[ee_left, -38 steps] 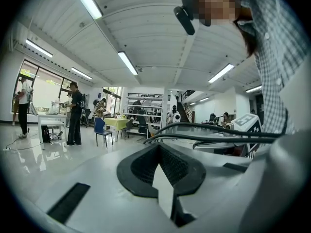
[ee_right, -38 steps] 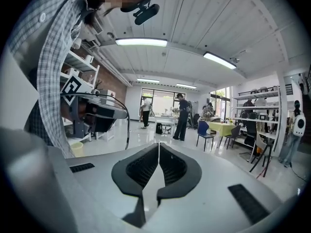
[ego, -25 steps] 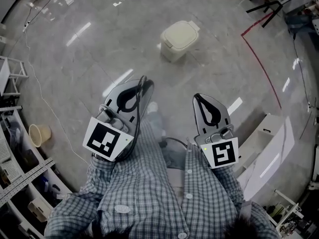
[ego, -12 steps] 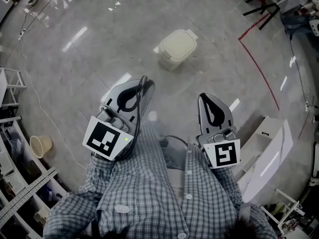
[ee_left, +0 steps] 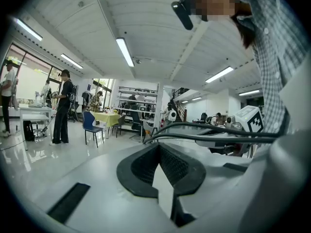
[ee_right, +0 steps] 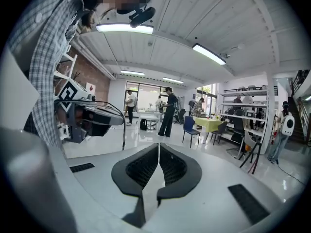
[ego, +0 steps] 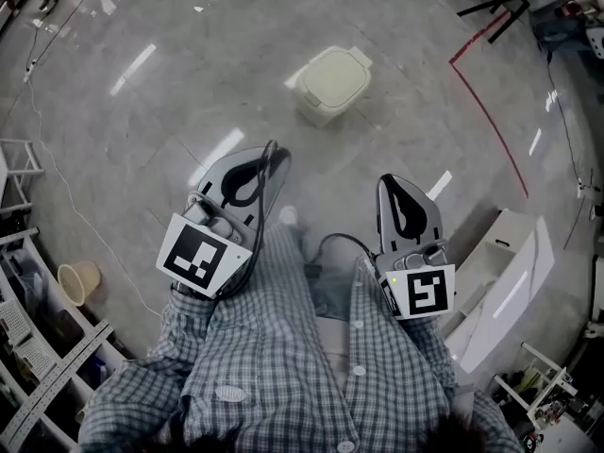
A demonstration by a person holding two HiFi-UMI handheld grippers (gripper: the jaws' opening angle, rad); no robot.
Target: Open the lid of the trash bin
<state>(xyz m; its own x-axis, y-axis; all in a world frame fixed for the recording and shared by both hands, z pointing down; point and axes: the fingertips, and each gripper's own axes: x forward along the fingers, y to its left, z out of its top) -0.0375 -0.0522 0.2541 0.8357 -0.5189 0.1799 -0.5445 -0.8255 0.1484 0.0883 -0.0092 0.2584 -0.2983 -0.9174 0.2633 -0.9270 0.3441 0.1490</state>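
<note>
1. Presently both grippers sit close by the person's checked shirt (ego: 283,366). The left gripper (ee_left: 159,145) and right gripper (ee_right: 159,144) are each pinched closed on nothing.
2. Ahead lies a glossy grey floor (ego: 142,149), which offers little grip.
3. Farther off, well apart from both, the trash bin (ego: 316,109) stands with its lid (ego: 335,75) down. It looks light, so a push may slide or tip it.
4. Shelves (ego: 38,347) and a red floor line (ego: 491,111) edge the room.
</note>
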